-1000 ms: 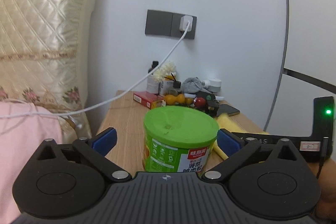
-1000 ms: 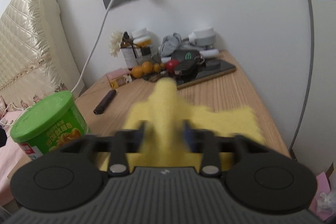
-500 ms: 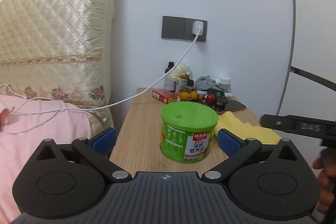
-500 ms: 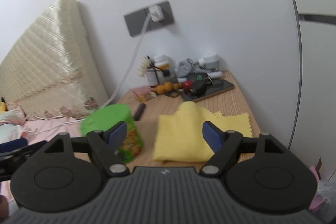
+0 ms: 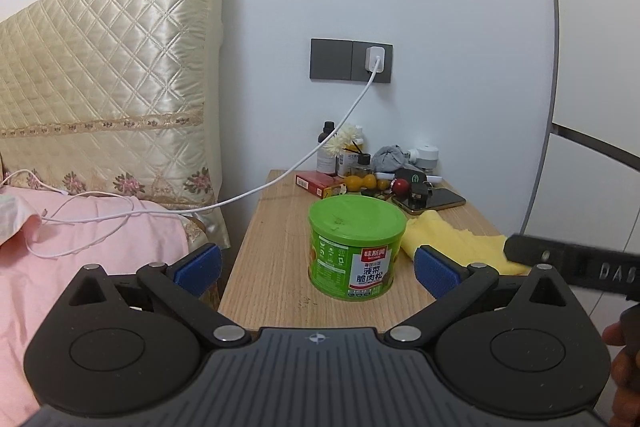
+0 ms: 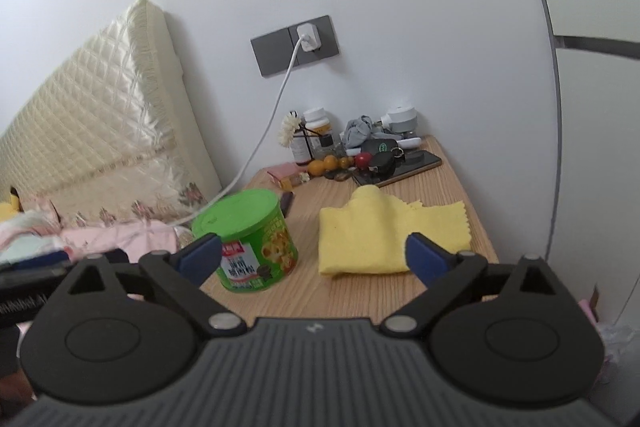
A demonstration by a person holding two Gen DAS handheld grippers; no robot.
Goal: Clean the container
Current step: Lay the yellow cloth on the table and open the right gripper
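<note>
A green lidded can (image 5: 355, 247) stands upright near the front of the wooden bedside table (image 5: 272, 247); it also shows in the right wrist view (image 6: 250, 241). A folded yellow cloth (image 6: 384, 231) lies flat to its right, also seen in the left wrist view (image 5: 456, 241). My left gripper (image 5: 316, 265) is open and empty, pulled back in front of the can. My right gripper (image 6: 312, 255) is open and empty, back from the table edge, between can and cloth.
Bottles, a flower, small fruit, keys, a phone (image 5: 436, 201) and a red box (image 5: 320, 183) crowd the back of the table. A white charger cable (image 5: 280, 183) runs from the wall socket to the bed (image 5: 92, 247) on the left. A white wall stands at the right.
My right gripper has let go of the yellow cloth, opened and drawn back. My left gripper has also drawn back from around the can, which stays standing on the table.
</note>
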